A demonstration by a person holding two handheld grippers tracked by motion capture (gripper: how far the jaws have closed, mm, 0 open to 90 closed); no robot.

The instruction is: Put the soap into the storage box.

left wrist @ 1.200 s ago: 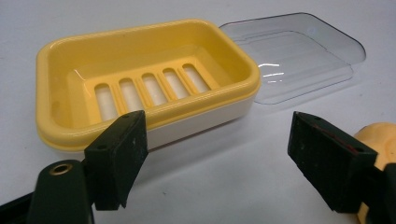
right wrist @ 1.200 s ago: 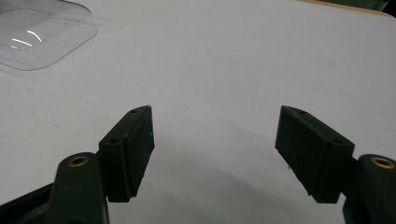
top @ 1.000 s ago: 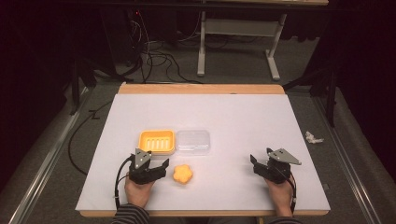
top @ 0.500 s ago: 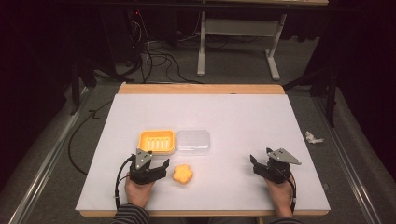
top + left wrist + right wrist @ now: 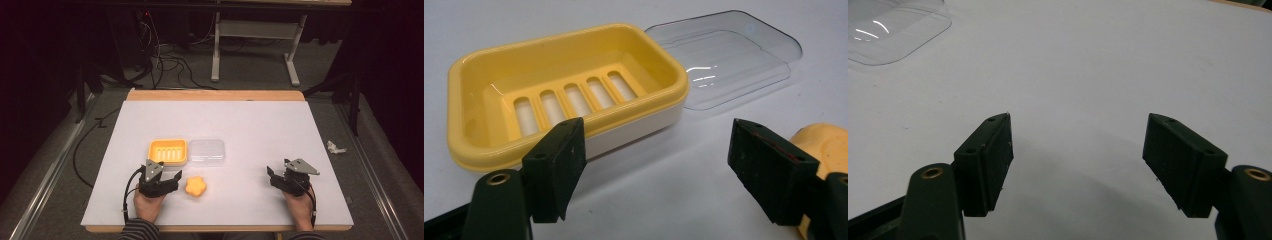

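near the table's [image 5: 300, 125] front edge, left gripper [image 5: 169, 181] and right gripper [image 5: 273, 176] gape empty.

No lettering, label, brand mark or number can be read anywhere on the white-topped table [image 5: 250, 125]: the yellow slotted plastic soap dish [image 5: 559, 95], the clear plastic lid [image 5: 734, 55] beside it and the orange flower-shaped soap [image 5: 195, 186] all carry plain, unmarked surfaces, and the black jaws in both gripper views bear no visible writing either
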